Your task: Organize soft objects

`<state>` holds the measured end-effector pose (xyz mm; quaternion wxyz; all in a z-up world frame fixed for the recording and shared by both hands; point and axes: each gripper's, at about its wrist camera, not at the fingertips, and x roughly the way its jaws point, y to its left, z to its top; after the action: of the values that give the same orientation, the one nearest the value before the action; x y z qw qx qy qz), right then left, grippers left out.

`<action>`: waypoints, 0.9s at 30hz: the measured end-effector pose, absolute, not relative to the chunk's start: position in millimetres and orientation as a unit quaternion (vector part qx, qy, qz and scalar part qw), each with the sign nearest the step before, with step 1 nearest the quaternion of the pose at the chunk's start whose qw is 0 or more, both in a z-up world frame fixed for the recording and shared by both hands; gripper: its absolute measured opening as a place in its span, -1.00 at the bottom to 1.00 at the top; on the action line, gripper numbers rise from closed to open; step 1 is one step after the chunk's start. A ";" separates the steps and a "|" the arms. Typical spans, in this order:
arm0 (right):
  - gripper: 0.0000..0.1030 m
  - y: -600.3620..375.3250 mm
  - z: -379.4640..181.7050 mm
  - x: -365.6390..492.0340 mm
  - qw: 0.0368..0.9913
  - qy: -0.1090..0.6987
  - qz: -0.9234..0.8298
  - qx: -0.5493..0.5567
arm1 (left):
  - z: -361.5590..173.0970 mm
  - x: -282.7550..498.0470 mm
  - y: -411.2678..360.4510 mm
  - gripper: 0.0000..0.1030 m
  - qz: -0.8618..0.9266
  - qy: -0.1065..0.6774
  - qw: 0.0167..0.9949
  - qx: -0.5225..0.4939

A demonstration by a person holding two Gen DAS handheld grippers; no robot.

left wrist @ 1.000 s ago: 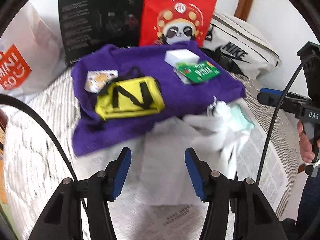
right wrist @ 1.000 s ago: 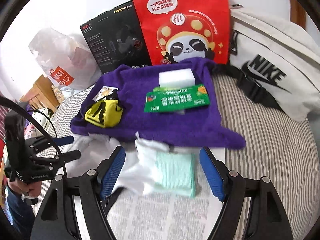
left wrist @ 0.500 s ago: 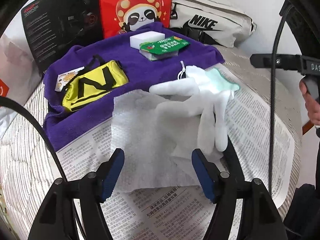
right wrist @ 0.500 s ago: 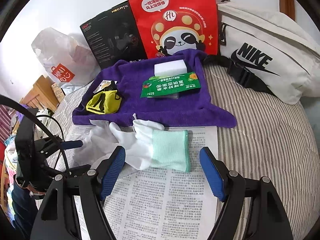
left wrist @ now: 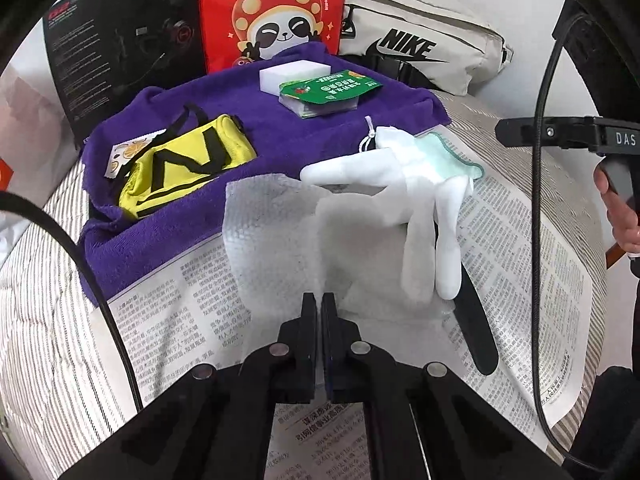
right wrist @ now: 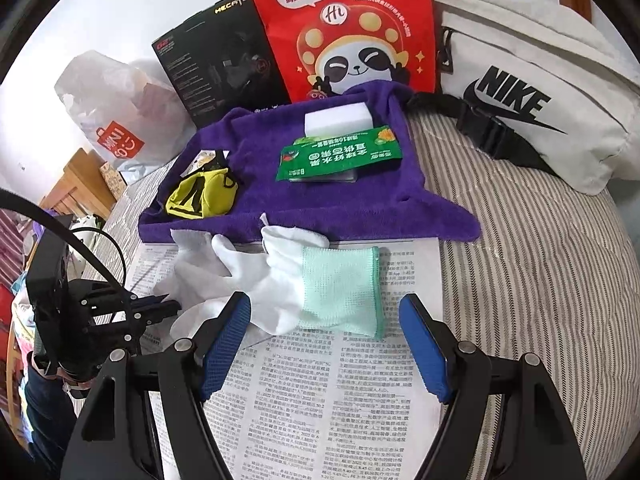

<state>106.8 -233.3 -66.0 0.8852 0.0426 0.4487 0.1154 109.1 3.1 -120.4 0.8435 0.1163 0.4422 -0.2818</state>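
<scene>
The left gripper [left wrist: 319, 300] has its jaws pressed together on the near edge of a thin white tissue sheet [left wrist: 276, 232], which lies spread on a newspaper [left wrist: 192, 320] covering a striped mattress [left wrist: 40, 320]. Beside the sheet, partly on top of it, lies a white glove [left wrist: 404, 184] with a pale green cuff, its fingers pointing toward the left gripper. The right gripper [right wrist: 326, 344] hangs over the same newspaper with its jaws wide apart and nothing between them; the glove's cuff lies just beyond its blue pads [right wrist: 226, 336]. Farther back a purple towel [left wrist: 168, 224] lies spread on the bed, and on it rest a small yellow pouch [left wrist: 184, 168] with black straps, a white sponge block [left wrist: 294, 76] and a green packet [left wrist: 328, 90]. Behind the towel stand a red panda bag [left wrist: 272, 12], a black box [left wrist: 124, 40] and a white waist bag [left wrist: 420, 48].
</scene>
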 end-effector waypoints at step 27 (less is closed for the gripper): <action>0.48 -231.2 -73.9 110.6 0.878 0.460 0.122 0.047 | -96.7 97.1 86.9 0.27 -0.212 0.420 0.882 0.037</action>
<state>110.5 -231.2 -73.9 0.8780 0.0470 0.4604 0.1224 97.1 86.9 -96.7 0.8816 0.0372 0.4202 -0.2118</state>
